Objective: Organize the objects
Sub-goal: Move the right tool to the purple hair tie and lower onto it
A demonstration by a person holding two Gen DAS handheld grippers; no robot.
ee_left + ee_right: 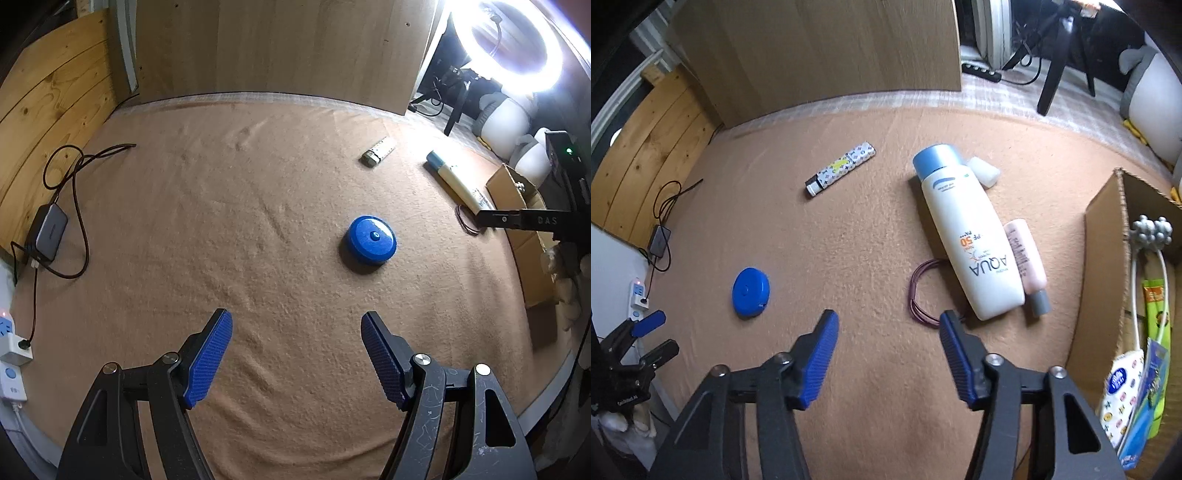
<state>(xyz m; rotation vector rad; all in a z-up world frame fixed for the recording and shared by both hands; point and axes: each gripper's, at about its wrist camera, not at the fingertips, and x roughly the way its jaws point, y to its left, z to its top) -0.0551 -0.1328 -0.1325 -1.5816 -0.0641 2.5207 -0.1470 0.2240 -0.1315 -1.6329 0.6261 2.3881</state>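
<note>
A blue round tape measure (371,240) lies on the tan blanket, ahead and right of my open, empty left gripper (296,325); it also shows in the right wrist view (751,292). My right gripper (888,323) is open and empty, just short of a purple wire loop (918,295). Past it lie a white AQUA sunscreen bottle (967,236), a pink tube (1027,262), a small white cap (983,170) and a patterned lighter (842,168). A cardboard box (1102,258) at right holds several items.
A wooden panel (277,48) stands at the blanket's far edge. A charger with cables (48,230) and a power strip (11,343) lie at left. A ring light (513,44) and tripod stand at back right.
</note>
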